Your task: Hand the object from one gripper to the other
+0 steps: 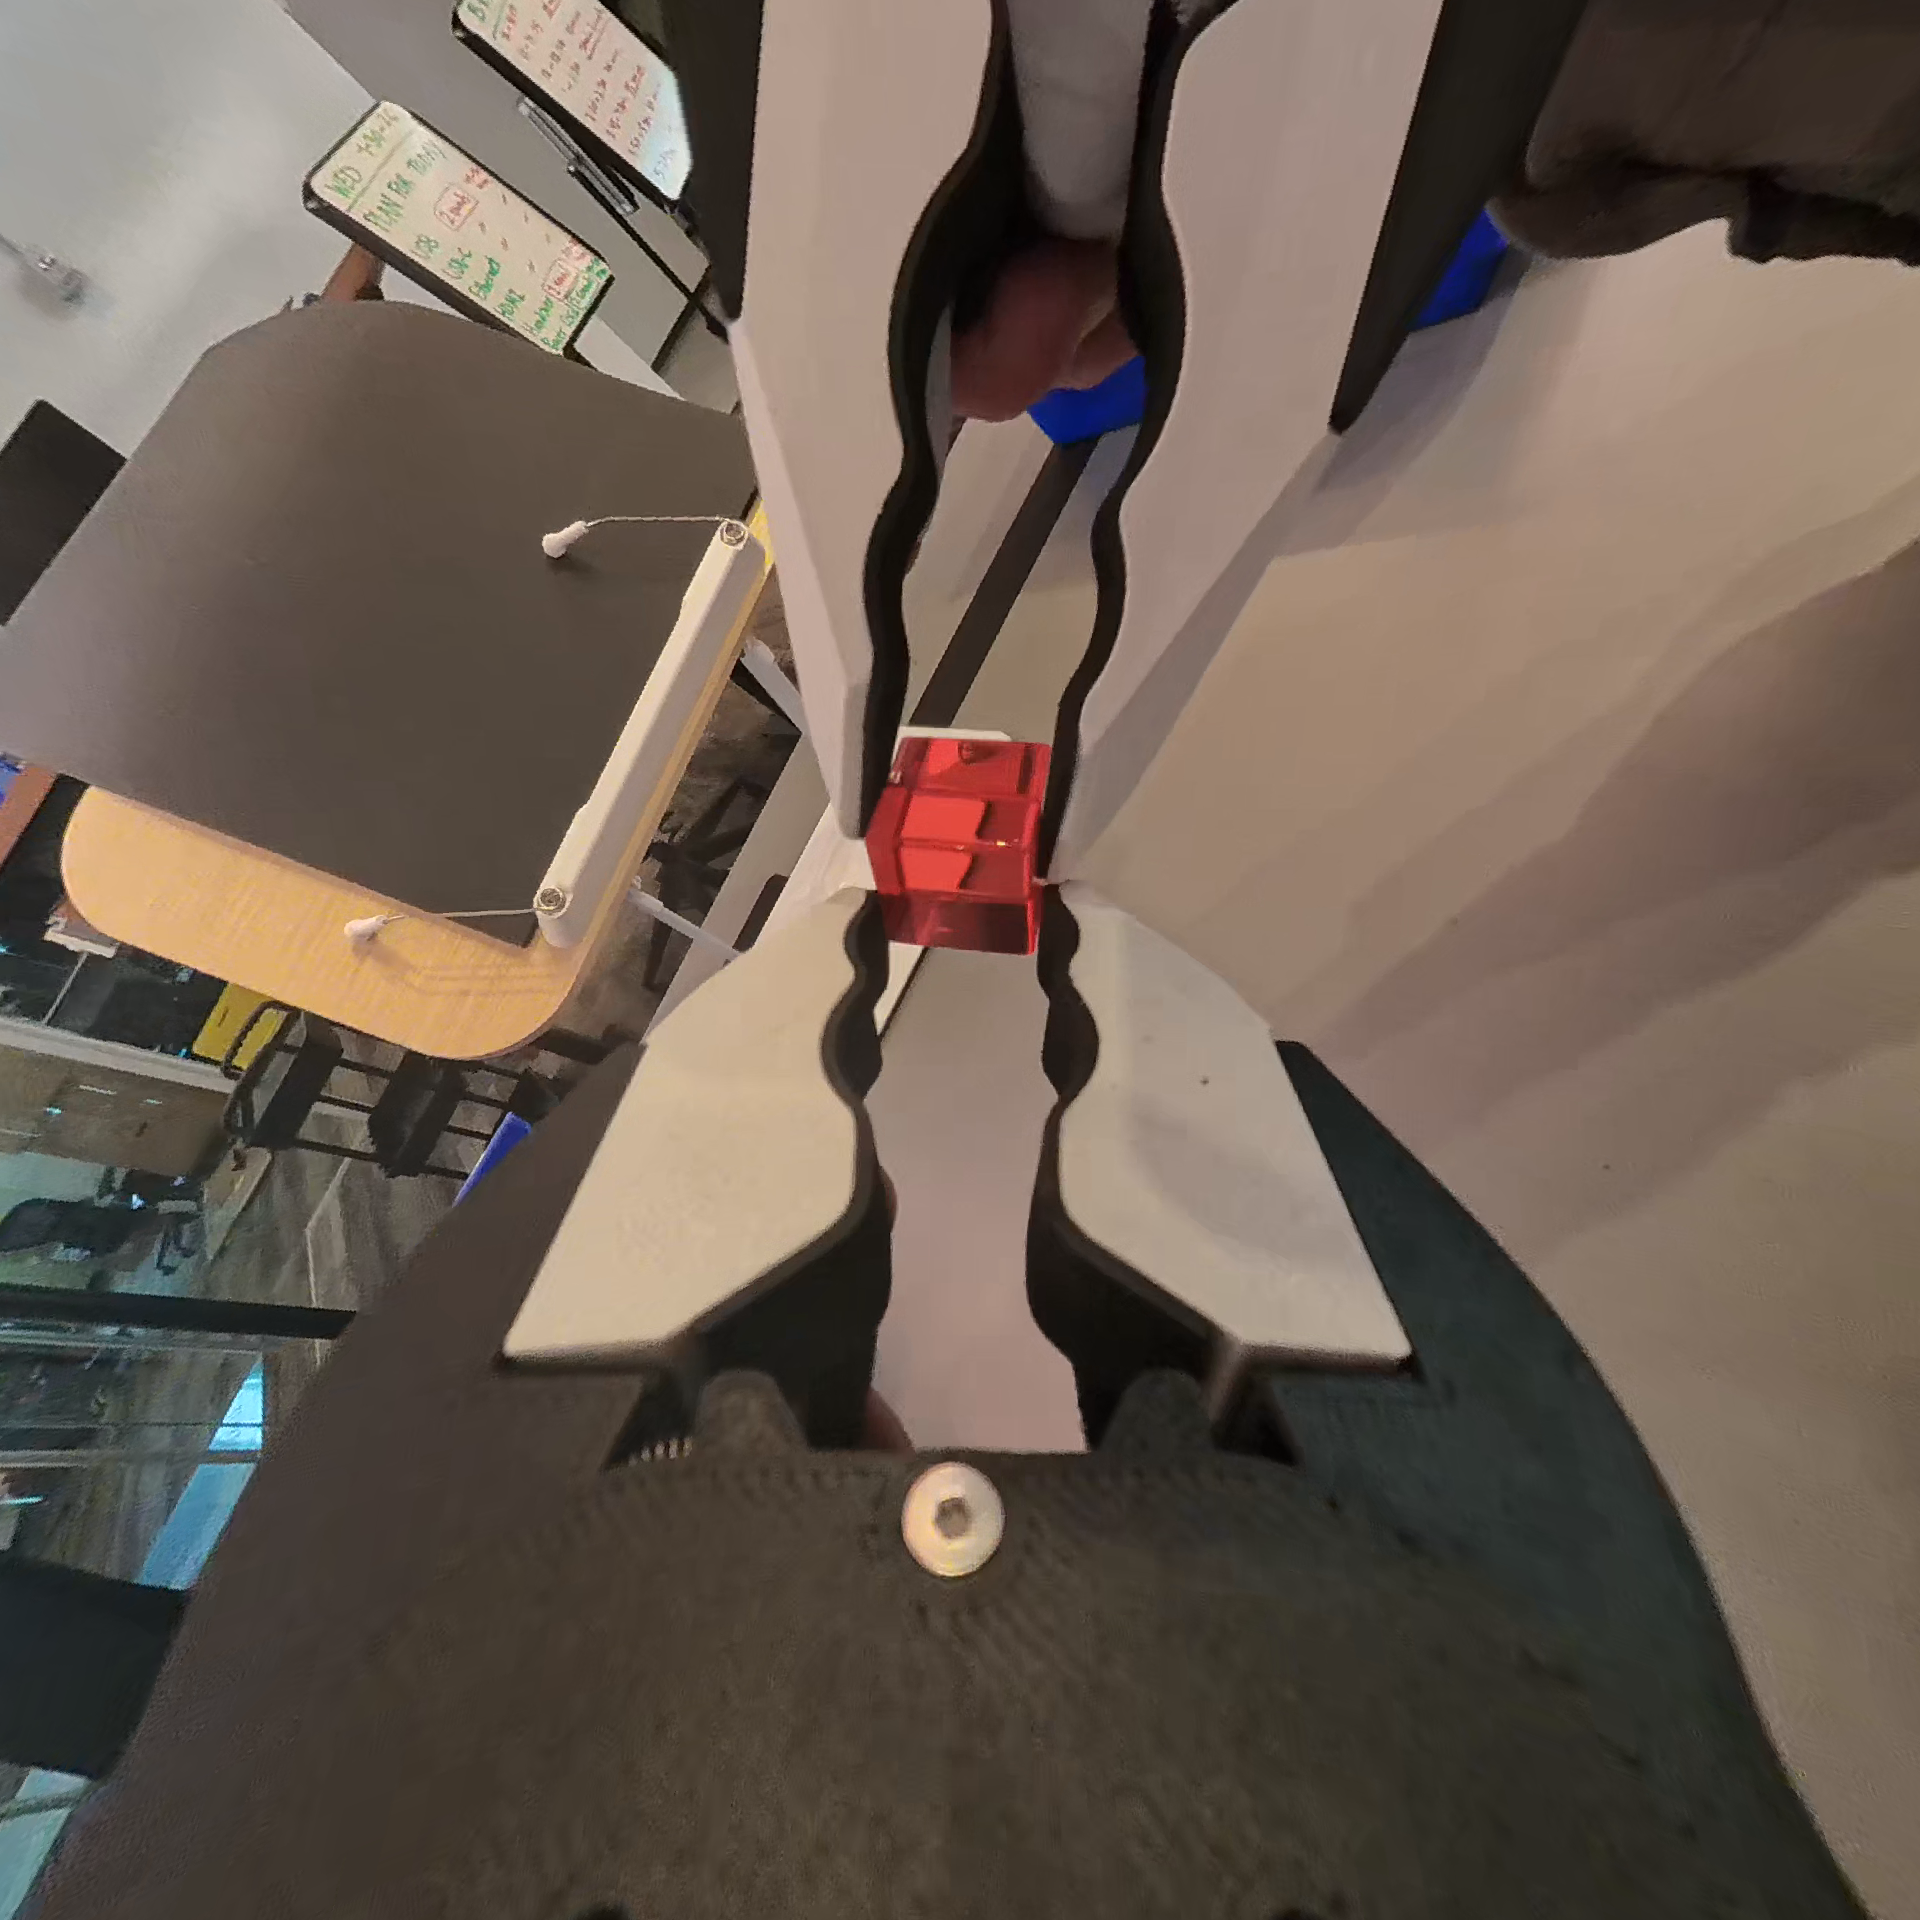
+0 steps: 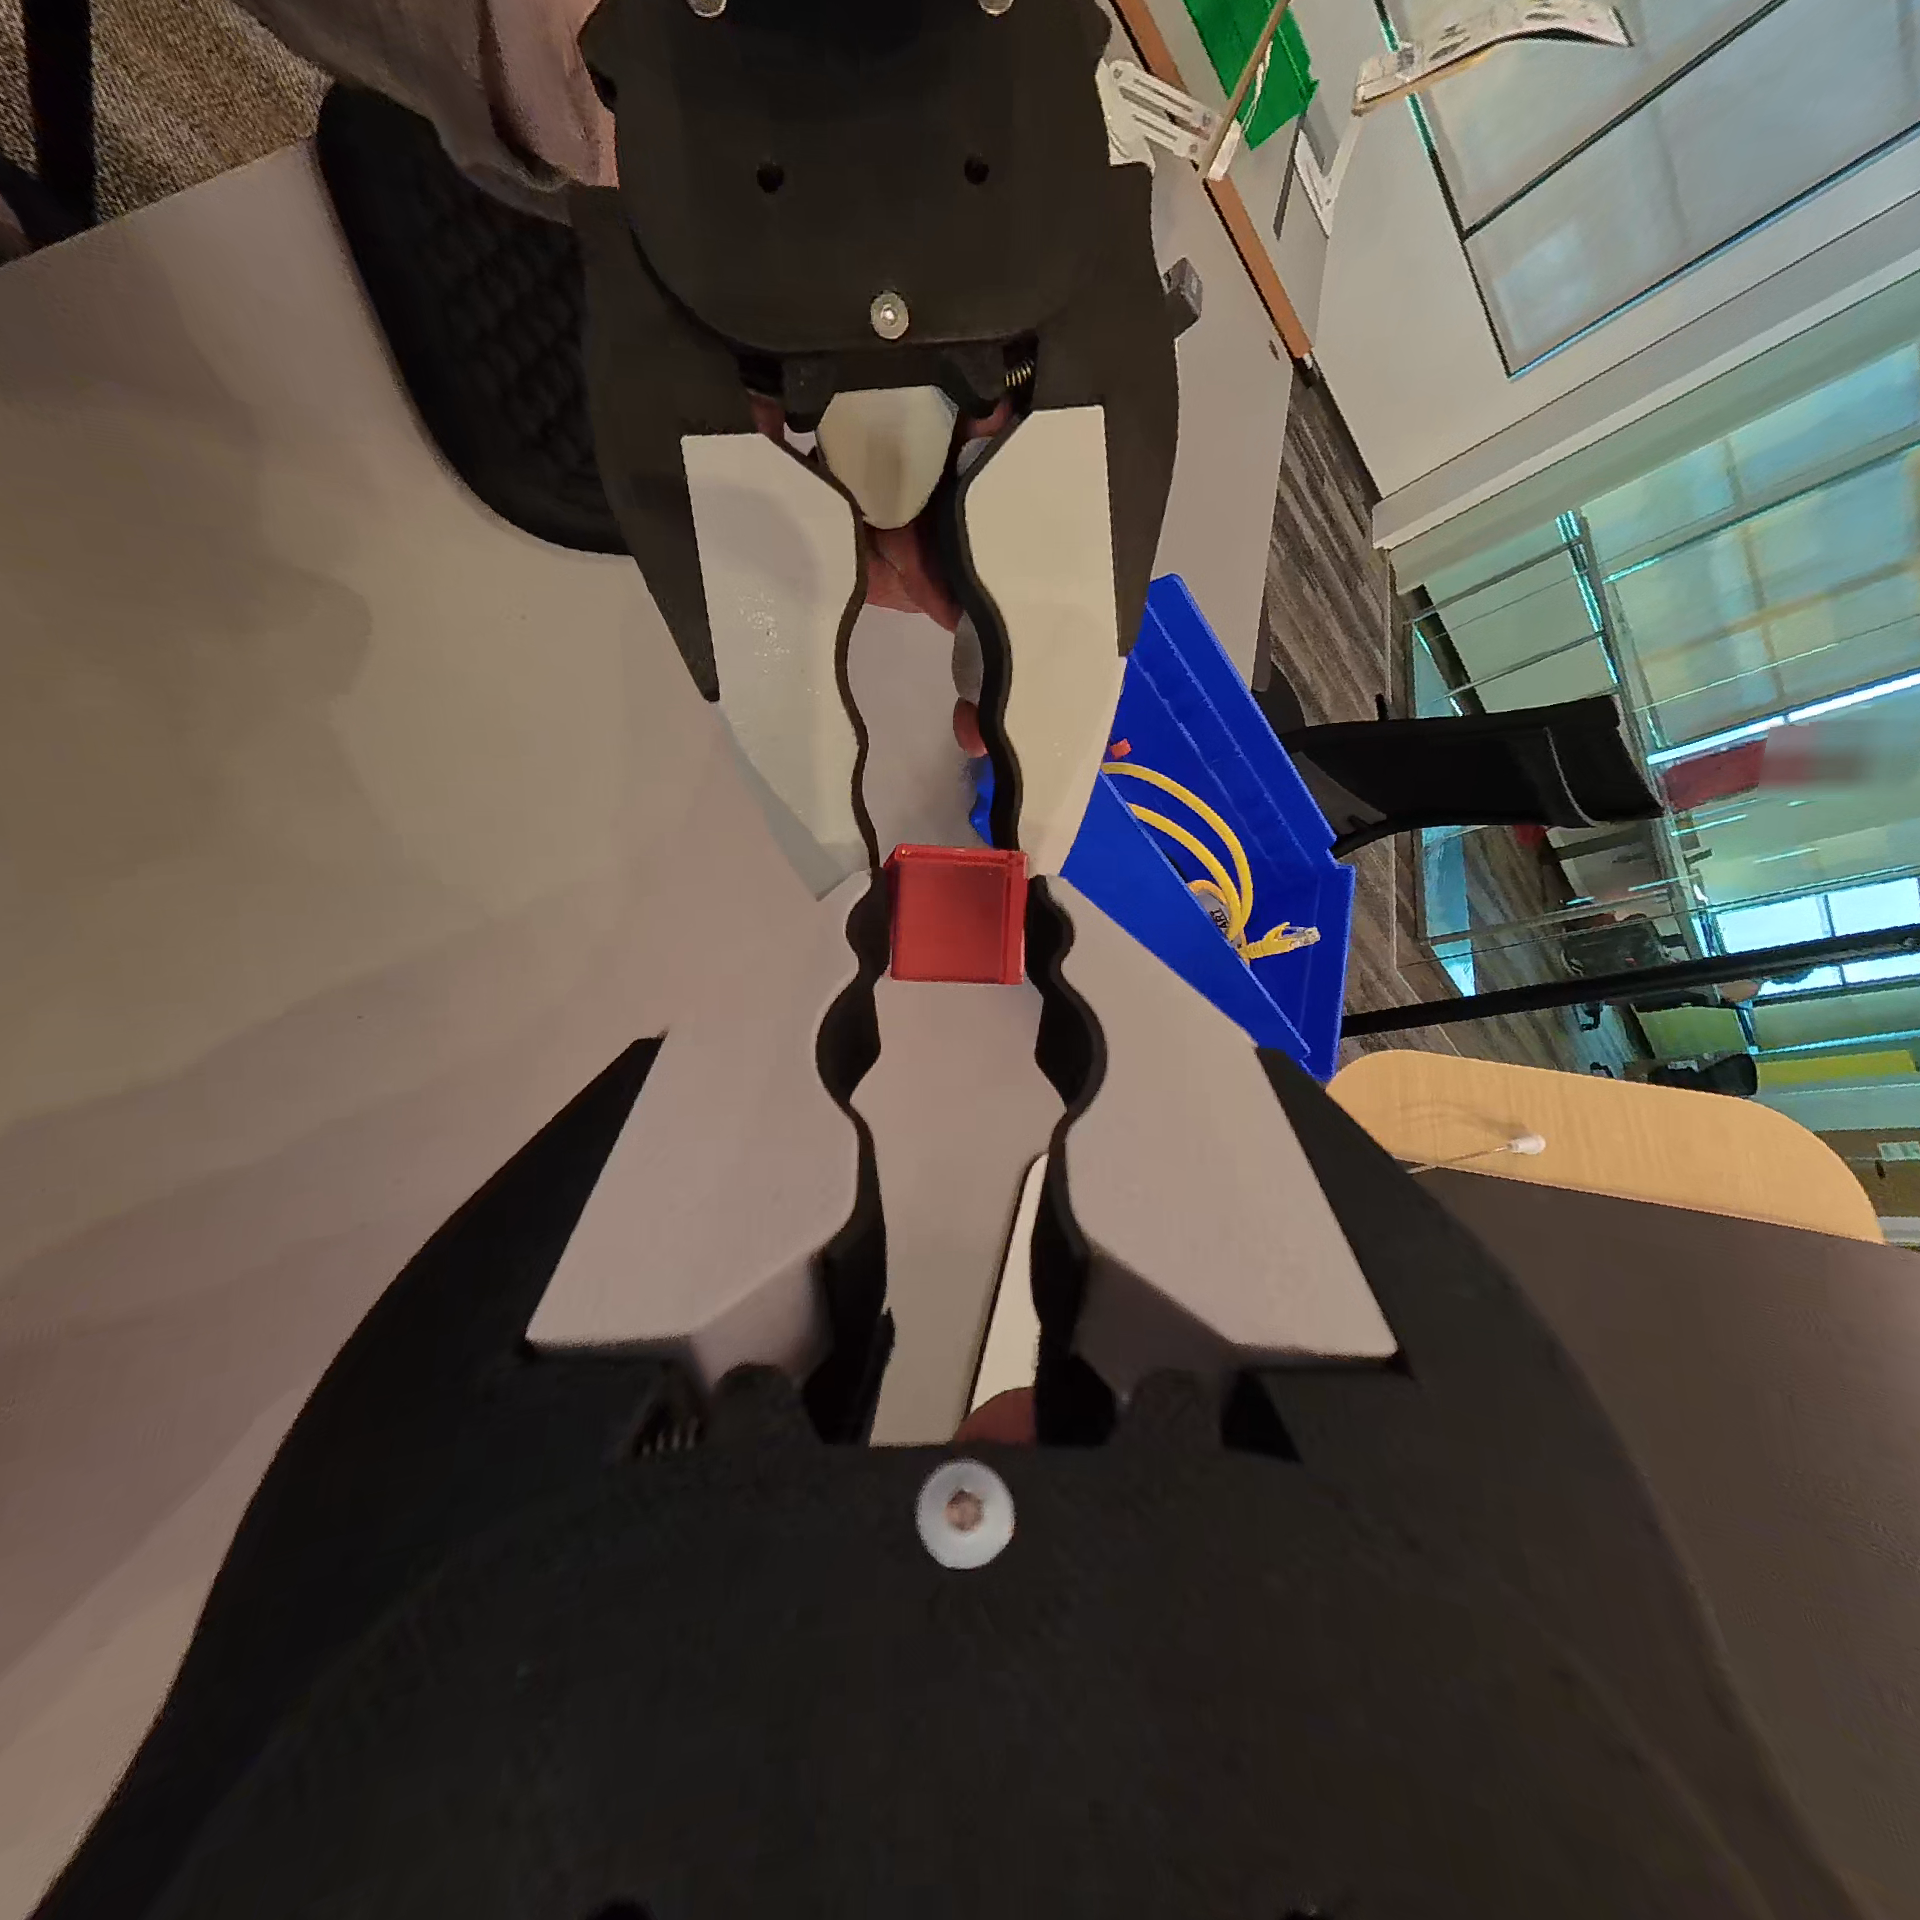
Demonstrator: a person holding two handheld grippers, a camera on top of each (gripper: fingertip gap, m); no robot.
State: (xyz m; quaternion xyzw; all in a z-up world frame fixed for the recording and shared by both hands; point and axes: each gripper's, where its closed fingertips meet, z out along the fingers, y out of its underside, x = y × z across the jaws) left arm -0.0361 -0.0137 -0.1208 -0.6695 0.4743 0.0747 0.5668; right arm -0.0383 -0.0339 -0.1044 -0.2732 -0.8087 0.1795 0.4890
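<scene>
Tip to tip at frame centre, the right gripper clamps the red cube so the left gripper, narrowed to cube width, can take it; whether the left grips yet is unclear.

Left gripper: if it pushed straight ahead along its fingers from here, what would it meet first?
The red cube already sits at the left gripper fingertips, so it comes first. Directly behind it, the right gripper points back tip to tip, apparently gripping the cube's far part; depth is hard to judge.
</scene>
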